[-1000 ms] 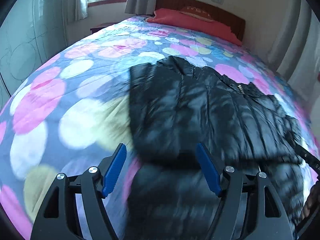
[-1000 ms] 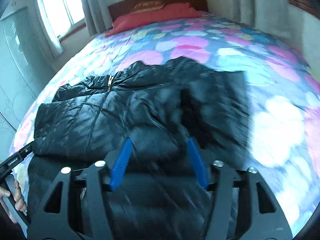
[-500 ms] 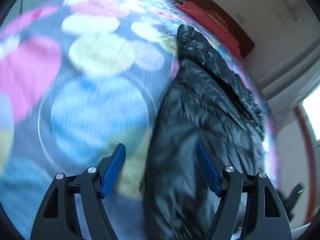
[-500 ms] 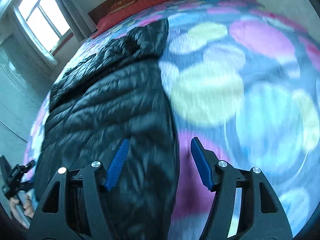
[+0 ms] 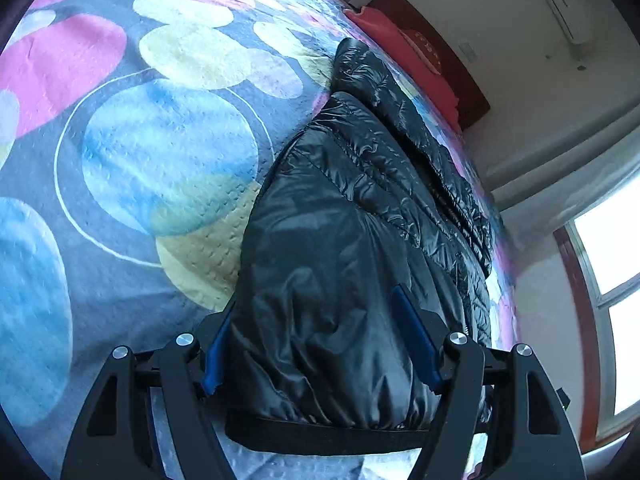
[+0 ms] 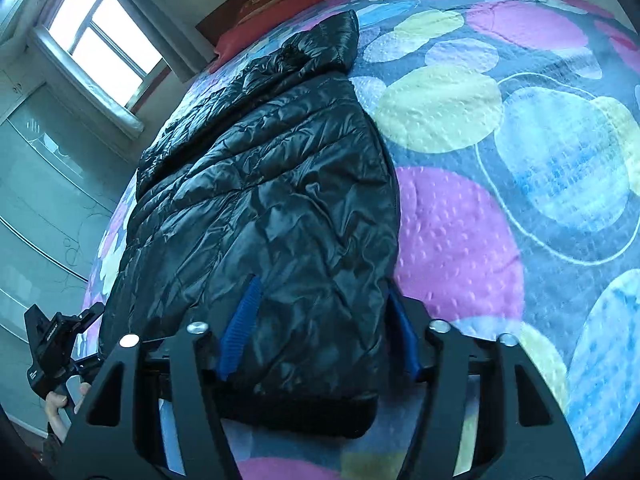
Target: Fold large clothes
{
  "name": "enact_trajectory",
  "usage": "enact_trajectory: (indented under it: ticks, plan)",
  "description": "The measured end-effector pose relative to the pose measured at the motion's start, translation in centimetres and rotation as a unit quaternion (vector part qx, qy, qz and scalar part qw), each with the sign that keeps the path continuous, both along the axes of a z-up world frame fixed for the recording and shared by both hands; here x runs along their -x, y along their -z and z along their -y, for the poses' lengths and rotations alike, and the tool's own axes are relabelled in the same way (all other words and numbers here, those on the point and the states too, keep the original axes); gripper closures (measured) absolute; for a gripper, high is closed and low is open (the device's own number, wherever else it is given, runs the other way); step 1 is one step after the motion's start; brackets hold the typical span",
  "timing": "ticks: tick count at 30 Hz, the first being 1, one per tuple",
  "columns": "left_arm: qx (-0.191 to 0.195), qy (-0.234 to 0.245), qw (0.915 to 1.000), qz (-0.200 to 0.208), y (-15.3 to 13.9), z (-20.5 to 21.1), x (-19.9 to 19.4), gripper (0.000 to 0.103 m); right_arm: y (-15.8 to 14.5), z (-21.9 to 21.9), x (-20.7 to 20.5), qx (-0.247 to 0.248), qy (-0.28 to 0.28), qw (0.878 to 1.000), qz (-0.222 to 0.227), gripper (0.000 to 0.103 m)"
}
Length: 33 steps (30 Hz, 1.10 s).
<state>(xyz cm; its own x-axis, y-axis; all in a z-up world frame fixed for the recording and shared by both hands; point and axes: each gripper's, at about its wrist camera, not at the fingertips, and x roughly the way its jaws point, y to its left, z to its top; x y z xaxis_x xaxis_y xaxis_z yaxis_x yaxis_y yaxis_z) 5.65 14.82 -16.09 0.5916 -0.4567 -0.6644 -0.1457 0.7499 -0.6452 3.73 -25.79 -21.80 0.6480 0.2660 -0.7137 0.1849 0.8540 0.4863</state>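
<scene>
A black quilted puffer jacket [image 5: 360, 216] lies flat on the bed, its sides folded in, and also shows in the right wrist view [image 6: 260, 200]. My left gripper [image 5: 320, 340] is open, its blue pads straddling the jacket's hem at the bottom left corner. My right gripper [image 6: 320, 328] is open, its blue pads straddling the hem at the bottom right corner. The hem band [image 6: 304, 416] lies between the right fingers. The left gripper and the hand holding it [image 6: 56, 352] show at the left edge of the right wrist view.
The bedspread [image 5: 140, 152] has big pink, blue and yellow circles. A red pillow [image 5: 404, 52] and wooden headboard [image 5: 460, 76] are at the far end. A window [image 6: 104, 36] and a glass-door wardrobe [image 6: 36, 200] stand to the left.
Both grippers dropped low from above the jacket to its hem and moved apart to the two bottom corners. Hem fabric now lies between each gripper's open fingers.
</scene>
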Motion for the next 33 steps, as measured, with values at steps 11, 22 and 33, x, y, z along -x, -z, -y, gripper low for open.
enact_trajectory:
  ticks: [11, 22, 33]
  plan:
    - [0.011, -0.030, 0.9995, 0.001, 0.6, -0.5, 0.8, 0.047, 0.7, 1.1, 0.1, -0.042, 0.010, 0.999, -0.004, 0.083]
    - [0.055, -0.047, 0.9972, -0.016, 0.8, -1.2, 1.1, 0.052, 1.1, 1.3, 0.0, -0.073, 0.018, 0.997, 0.008, 0.079]
    - [0.071, -0.058, 0.9956, 0.021, -1.7, -2.5, 3.8, 0.091, -0.7, 2.5, 2.1, -0.127, 0.011, 0.991, 0.034, 0.095]
